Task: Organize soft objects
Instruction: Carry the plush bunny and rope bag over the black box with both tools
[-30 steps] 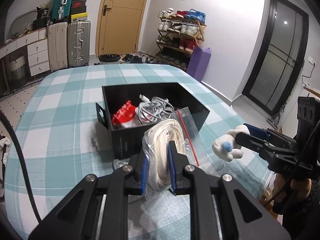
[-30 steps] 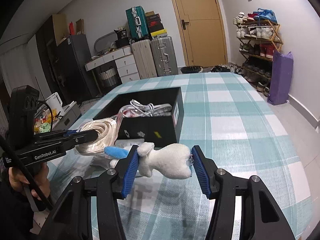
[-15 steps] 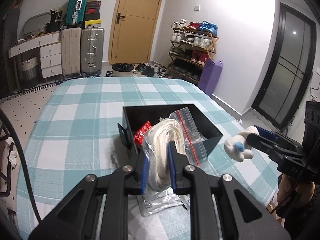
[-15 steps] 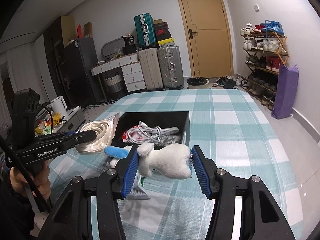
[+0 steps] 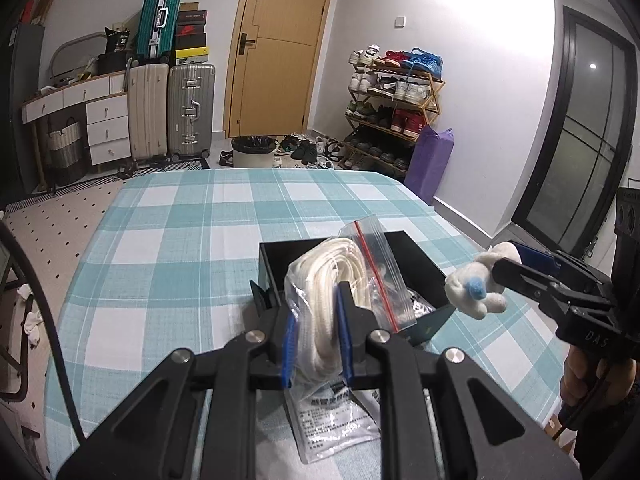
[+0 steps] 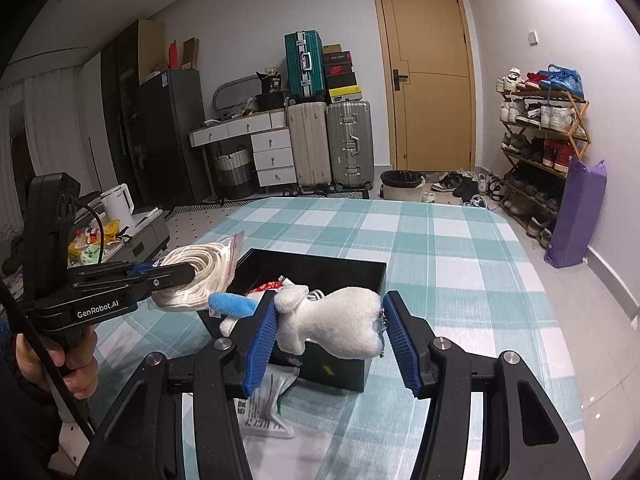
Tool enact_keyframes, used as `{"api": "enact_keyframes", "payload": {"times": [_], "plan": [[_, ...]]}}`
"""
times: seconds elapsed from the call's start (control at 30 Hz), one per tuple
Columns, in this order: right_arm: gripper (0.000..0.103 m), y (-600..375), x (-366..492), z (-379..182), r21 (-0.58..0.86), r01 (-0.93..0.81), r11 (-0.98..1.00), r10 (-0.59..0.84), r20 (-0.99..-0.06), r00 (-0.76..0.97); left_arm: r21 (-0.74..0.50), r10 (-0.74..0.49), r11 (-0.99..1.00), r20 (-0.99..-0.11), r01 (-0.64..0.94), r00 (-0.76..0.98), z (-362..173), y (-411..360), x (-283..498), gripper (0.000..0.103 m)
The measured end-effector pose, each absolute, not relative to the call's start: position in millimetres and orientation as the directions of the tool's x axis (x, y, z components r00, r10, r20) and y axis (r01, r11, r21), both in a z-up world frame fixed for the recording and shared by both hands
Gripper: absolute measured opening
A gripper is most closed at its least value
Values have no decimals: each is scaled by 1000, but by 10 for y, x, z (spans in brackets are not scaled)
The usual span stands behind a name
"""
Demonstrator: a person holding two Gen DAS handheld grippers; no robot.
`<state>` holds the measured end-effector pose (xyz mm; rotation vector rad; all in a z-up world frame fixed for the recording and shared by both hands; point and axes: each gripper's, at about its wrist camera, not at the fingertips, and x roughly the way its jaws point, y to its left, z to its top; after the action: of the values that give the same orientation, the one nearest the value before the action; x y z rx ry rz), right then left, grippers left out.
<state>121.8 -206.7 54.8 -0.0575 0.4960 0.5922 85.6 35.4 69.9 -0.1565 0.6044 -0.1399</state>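
My left gripper (image 5: 316, 336) is shut on a clear zip bag of coiled white rope (image 5: 328, 280), held in the air in front of the black box (image 5: 416, 260). It also shows in the right wrist view (image 6: 200, 276). My right gripper (image 6: 328, 344) is shut on a white plush toy (image 6: 340, 328) with a blue ear, held above the near side of the black box (image 6: 320, 268). The plush also shows in the left wrist view (image 5: 476, 288). The box holds white cables and a red packet (image 6: 264, 286).
A printed plastic bag (image 5: 340, 416) lies on the teal checked tablecloth (image 5: 180, 248) in front of the box. Suitcases (image 6: 332, 140), a door and a shoe rack (image 6: 540, 128) stand beyond the table's far edge.
Both grippers have risen and drawn back from the box with their loads; the box now sits lower and farther in both views. Grips have not changed.
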Motion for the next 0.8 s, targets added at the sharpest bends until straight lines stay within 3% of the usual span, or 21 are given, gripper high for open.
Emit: {"api": "enact_keyframes", "payload": {"times": [0.8], "plan": [[54, -1785, 1716, 473, -19, -578, 816, 483, -527, 699, -138, -121, 989, -581, 49, 805, 612, 362, 1353, 16]]}}
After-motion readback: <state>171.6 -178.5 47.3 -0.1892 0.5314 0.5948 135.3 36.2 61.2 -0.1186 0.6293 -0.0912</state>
